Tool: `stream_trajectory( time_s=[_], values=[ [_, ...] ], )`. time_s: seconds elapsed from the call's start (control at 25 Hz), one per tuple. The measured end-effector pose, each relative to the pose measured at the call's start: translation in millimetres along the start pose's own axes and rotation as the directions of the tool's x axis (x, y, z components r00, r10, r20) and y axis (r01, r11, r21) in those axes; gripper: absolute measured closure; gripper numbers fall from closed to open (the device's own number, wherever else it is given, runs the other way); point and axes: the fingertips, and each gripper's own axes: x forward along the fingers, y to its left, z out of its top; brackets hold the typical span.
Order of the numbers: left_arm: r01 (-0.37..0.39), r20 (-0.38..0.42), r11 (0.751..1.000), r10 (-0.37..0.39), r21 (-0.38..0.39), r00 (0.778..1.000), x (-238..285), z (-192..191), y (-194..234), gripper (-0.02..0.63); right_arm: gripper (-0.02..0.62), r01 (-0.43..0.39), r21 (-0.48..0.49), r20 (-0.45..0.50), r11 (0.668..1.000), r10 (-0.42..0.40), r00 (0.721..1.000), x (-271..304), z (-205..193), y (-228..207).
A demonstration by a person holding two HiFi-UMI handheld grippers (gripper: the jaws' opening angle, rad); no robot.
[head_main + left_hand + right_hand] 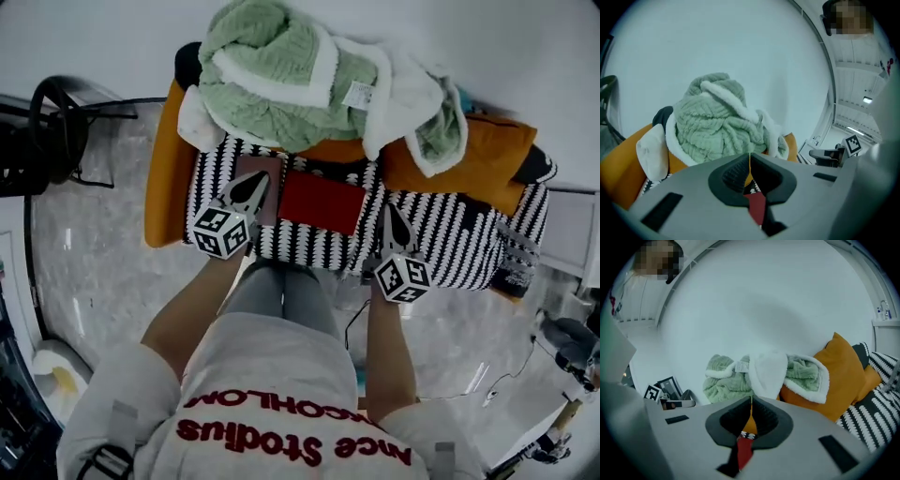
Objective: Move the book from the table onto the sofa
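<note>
Clenched and empty, the left tool [249, 187] and the right tool [394, 223] flank the red book [322, 202].

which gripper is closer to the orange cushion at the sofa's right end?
Right. The right gripper hangs just in front of the orange cushion, over the striped seat. The left gripper is across the red book from it.

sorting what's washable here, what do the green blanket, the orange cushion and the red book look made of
Green blanket: looks like plush fleece, ribbed pile with a fluffy white lining; a sewn label shows.
Orange cushion: seems matte woven fabric, softly creased.
Red book: flat, stiff, matte cover, probably card or cloth; too small to tell.
</note>
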Motion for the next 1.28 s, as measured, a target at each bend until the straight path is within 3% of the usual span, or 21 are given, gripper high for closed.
stream_trajectory(
  time_s=[0.24, 0.48, 0.8, 1.28],
  values=[
    [0.047, 0.085, 0.999, -0.048, 0.022, 0.995, -49, 52, -35, 0.582, 0.56, -0.061, -0.06, 0.043, 0.996, 0.063, 0.997, -45, 55, 51],
    [0.109, 0.144, 0.992, -0.117, 0.058, 0.983, -93, 80, -66, 0.583, 0.56, -0.115, -0.098, 0.089, 0.989, 0.124, 0.988, -79, 85, 92],
    [0.12, 0.216, 0.986, -0.143, 0.117, 0.966, -135, 110, -84, 0.583, 0.563, -0.128, -0.095, 0.146, 0.987, 0.141, 0.979, -105, 105, 117],
    [0.118, 0.259, 0.975, -0.164, 0.186, 0.952, -150, 122, -102, 0.584, 0.567, -0.129, -0.141, 0.203, 0.982, 0.156, 0.967, -122, 122, 121]
  ],
)
